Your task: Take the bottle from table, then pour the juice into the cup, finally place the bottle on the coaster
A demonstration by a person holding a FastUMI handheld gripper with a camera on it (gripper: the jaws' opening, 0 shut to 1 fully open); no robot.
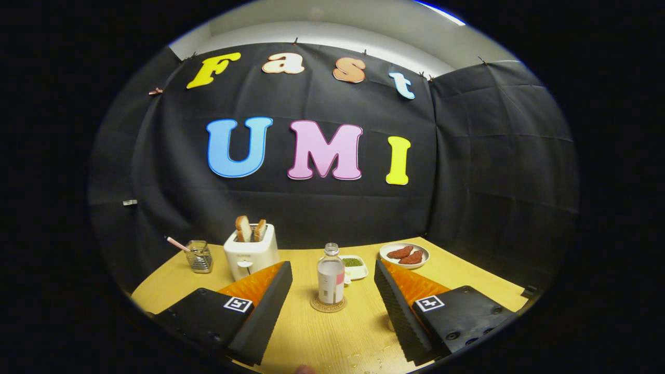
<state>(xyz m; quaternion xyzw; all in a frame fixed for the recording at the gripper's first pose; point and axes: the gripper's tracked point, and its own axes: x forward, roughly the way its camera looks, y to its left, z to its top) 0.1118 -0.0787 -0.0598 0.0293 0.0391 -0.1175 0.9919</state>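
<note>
On the wooden table, the gripper is spread wide, its two fingers standing well apart and pinching nothing. One finger sits on the left, the other on the right, and neither one touches any object. Between them, at twelve o'clock from the gripper and just ahead of the fingertips, stands the bottle, upright, with a clear gap on both sides.

The bottle is see-through, holds a pale liquid, and wears a label around its lower half. It rests squarely on the round coaster, whose woven edge shows around the bottle's base.

Just beyond the bottle, at about one o'clock from it, lies a small white dish with something green in it, close behind the bottle's shoulder. Farther off at two o'clock sits a round plate bearing two reddish-brown pieces of food. At ten o'clock from the bottle stands a white toaster with two slices of bread poking out of its top, and farther left at nine to ten o'clock is a small glass jar with a thin pink stick leaning out.

Near the fingers, on the table at about five o'clock from the bottle, a few small wet drops glisten on the wood.
</note>
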